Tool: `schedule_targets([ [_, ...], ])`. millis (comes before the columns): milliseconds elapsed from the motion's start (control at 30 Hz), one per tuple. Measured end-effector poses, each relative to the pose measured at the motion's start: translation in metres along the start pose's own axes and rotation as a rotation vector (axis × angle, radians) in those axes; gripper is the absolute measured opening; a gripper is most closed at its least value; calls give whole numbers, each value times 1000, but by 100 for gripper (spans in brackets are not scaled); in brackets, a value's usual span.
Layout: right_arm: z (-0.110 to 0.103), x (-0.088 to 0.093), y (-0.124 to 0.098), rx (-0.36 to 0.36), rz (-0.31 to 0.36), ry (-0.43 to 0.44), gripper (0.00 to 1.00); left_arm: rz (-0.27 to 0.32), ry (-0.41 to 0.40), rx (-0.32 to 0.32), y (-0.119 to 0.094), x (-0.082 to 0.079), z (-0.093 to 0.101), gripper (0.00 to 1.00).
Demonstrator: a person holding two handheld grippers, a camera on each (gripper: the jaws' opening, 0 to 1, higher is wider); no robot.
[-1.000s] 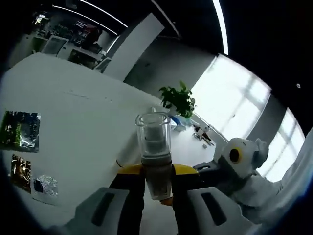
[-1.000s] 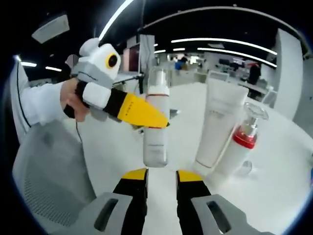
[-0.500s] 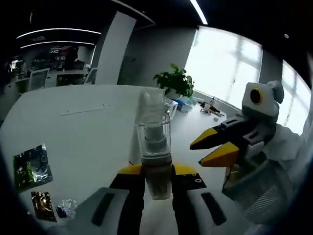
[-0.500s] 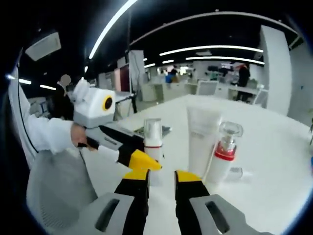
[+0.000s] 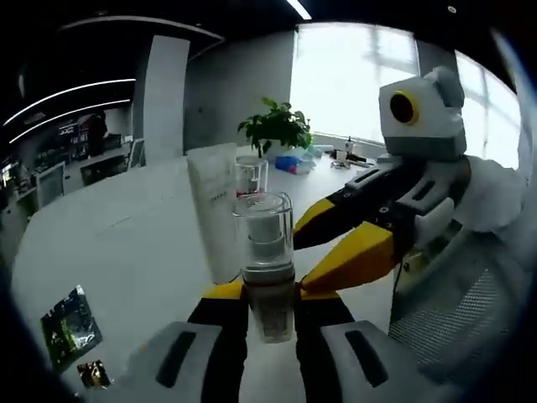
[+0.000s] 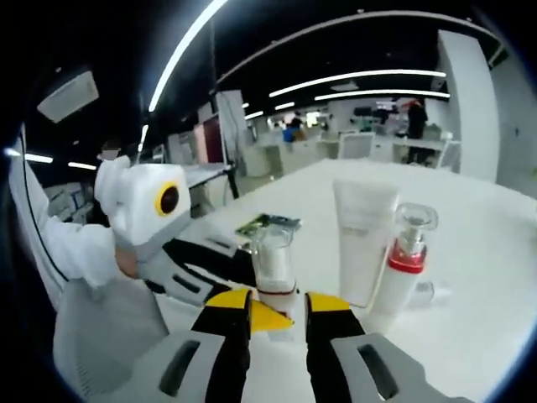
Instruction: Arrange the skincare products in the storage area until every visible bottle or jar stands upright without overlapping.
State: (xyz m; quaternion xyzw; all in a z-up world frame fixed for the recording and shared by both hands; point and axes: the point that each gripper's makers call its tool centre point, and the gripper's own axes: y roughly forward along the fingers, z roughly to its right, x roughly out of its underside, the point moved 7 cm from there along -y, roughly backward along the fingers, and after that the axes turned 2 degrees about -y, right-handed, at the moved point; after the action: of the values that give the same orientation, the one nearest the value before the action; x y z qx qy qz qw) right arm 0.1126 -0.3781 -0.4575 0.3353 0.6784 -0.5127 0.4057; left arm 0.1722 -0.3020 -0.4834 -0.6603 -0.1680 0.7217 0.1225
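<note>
Clear-capped bottle stands upright, its long axis vertical, pinched low on its body in my left tool over the white bench. White tube and red-collared pump bottle wait at two o'clock. My right tool hangs spread, gripping nothing.

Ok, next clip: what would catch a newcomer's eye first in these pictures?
First, the clear-capped bottle dead centre in the left gripper view, clamped upright between the left tool's yellow-tipped jaws. Right beside it the right tool pushes in, its yellow jaws close to the bottle. In the right gripper view, a white tube and a red-collared pump bottle stand upright side by side on the white table.
</note>
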Motion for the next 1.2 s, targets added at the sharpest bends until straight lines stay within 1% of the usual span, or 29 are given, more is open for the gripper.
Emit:
schedule_targets([
  [133,-1,1,2,5,-10,-2,17,-6,24,5,3,3,1,15],
  [200,-1,2,4,5,-16,1,15,-5,28,10,4,3,1,15],
  [267,0,3,5,23,-16,-3,14,1,34,19,6,2,2,15],
  [333,0,3,6,24,-23,-3,15,-3,44,16,7,4,2,15],
  [533,1,4,9,37,-34,2,13,-6,68,14,9,4,3,15],
  [633,2,6,10,42,-49,12,13,-10,99,13,11,6,2,15],
  [733,4,9,10,73,-73,-4,12,-19,105,21,16,8,2,15],
  [800,6,12,12,88,-95,4,12,-29,114,32,21,12,1,15],
  [833,7,14,13,99,-104,3,11,-45,113,43,25,14,0,16],
  [867,9,17,14,120,-109,11,11,-50,113,46,27,15,1,16],
  [1000,12,18,14,167,-82,26,11,-46,131,55,31,13,-1,16],
  [1200,16,18,15,213,-85,3,11,-29,173,38,39,12,-5,19],
])
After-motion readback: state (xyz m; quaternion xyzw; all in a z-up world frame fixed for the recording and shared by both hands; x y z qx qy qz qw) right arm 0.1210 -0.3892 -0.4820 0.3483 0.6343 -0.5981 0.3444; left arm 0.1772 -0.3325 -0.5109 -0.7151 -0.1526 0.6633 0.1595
